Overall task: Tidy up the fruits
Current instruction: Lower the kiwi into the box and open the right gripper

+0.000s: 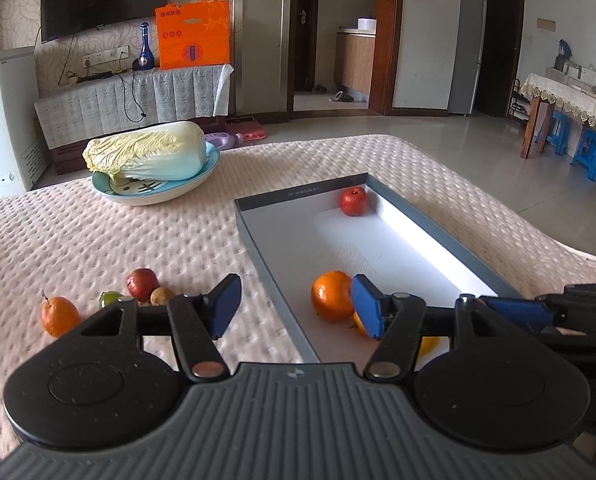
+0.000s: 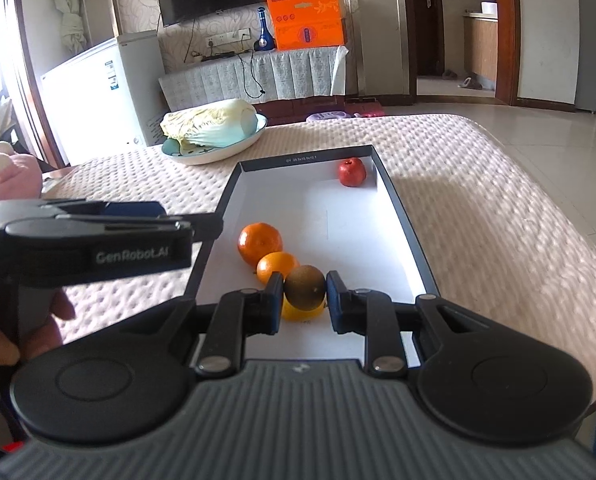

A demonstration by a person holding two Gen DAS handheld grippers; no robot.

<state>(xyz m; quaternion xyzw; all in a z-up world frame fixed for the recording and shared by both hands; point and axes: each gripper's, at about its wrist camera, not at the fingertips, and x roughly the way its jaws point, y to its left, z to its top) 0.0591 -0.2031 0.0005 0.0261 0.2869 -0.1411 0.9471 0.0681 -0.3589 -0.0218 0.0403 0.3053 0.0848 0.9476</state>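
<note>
Here the right gripper clamps a brown kiwi over the box's near end — beside two oranges; the left gripper gapes, holding nothing, above the box's left edge.

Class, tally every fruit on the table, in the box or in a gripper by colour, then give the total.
Orange fruit: 3
Red fruit: 2
Brown fruit: 2
Green fruit: 1
Yellow fruit: 1
Total: 9
</note>
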